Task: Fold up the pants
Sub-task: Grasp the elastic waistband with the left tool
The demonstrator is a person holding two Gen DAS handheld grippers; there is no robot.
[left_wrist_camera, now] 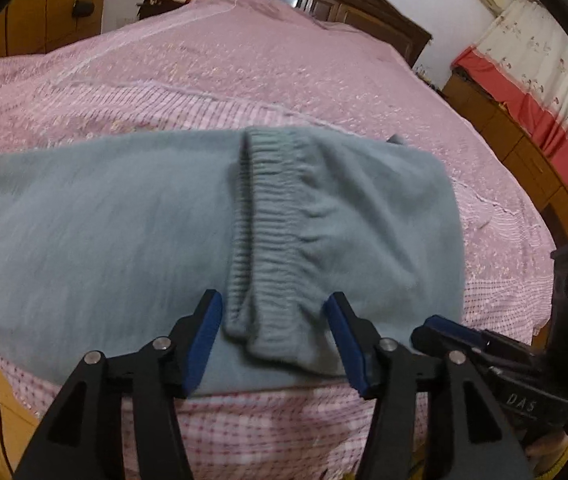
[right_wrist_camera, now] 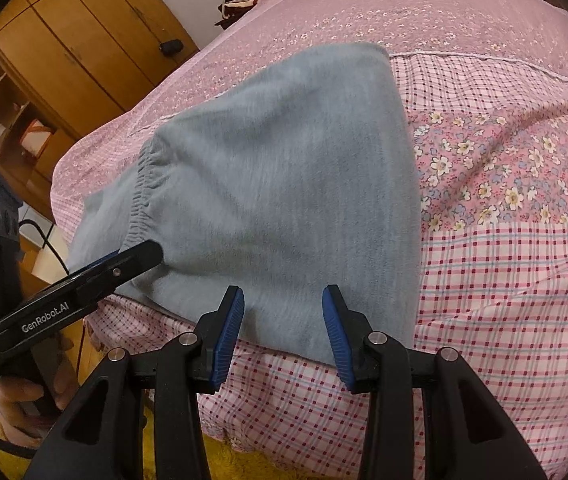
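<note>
The left gripper (left_wrist_camera: 273, 320) points forward and down, and its two blue pads (left_wrist_camera: 203, 344) stand well apart with nothing pressed between them. The right gripper (right_wrist_camera: 283, 322) points down in the same way, its jaws also parted, and its blue pads (right_wrist_camera: 227, 332) press on nothing. The two grippers are side by side, near each other. In the right wrist view a hand (right_wrist_camera: 23, 408) grasps the black handle of the left gripper from below.
</note>
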